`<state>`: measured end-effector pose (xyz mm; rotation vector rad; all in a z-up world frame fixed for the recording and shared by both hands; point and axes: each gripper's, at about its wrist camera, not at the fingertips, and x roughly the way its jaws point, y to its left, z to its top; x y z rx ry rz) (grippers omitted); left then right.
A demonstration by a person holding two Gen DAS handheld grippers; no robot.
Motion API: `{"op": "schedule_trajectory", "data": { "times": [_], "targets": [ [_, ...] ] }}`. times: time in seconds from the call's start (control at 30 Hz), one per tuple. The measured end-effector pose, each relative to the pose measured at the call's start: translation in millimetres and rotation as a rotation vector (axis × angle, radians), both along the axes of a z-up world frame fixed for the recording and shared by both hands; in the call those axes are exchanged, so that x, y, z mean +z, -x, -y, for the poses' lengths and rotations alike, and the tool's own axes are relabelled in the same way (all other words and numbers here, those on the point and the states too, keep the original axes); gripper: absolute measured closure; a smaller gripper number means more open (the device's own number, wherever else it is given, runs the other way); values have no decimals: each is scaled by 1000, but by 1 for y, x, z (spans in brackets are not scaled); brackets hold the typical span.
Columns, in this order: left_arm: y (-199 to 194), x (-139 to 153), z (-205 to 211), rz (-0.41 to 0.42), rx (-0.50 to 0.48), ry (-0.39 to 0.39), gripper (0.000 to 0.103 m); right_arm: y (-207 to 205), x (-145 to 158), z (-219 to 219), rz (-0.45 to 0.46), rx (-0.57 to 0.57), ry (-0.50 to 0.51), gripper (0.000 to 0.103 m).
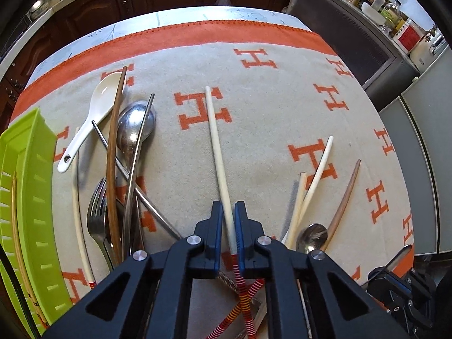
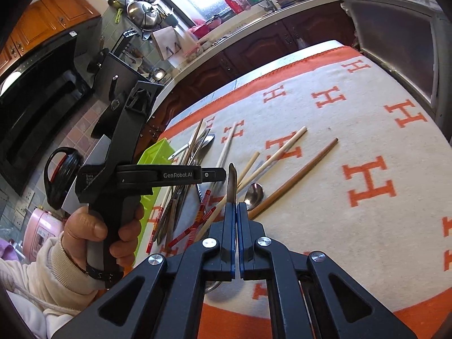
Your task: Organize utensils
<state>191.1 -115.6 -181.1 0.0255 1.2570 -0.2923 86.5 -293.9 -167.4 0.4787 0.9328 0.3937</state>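
My left gripper [image 1: 228, 207] is shut on a cream chopstick [image 1: 216, 144] with a red striped end, which points away over the cloth. My right gripper [image 2: 235, 207] is shut on the handle of a metal spoon [image 2: 231, 182], held up above the table; it also shows at the left wrist view's lower right [image 1: 395, 260]. The green utensil tray [image 1: 31, 186] lies at the left with a thin chopstick inside. A pile lies beside it: white ceramic spoon [image 1: 90, 113], brown chopstick [image 1: 113, 152], metal spoon [image 1: 135, 124], fork [image 1: 97, 214]. More chopsticks [image 1: 316, 175] and a small spoon [image 1: 312, 236] lie on the right.
The table is covered by a beige cloth [image 1: 268, 107] with orange H marks and an orange border. Dark cabinets stand beyond the far edge. The person's hand [image 2: 93, 231] holds the left gripper's handle at the table's left side, near the tray [image 2: 154, 152].
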Motion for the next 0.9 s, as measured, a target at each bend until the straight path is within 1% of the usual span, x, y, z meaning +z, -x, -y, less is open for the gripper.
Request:
{"op": "schedule_trajectory", "data": {
  "times": [0.1,0.27,0.43,0.6,0.73,0.9],
  "targets": [
    [1,0,0,17,4,-5,100,4,1,4,1,-3,-10,102],
    [5,8,-7,27,26,21,100,12,6,5,5,-3,-21,102],
    [21,35,-21,59,35,49,100,20,16,6,14,-4,-22,102],
    [45,64,-54,98,62,54,100,23,26,-1,22,11,-22,101],
    [64,82,-92,145,113,0,100,25,36,-15,30,41,-21,102],
    [82,96,-150,198,218,-76,100,23,50,-46,34,110,-15,102]
  ]
}}
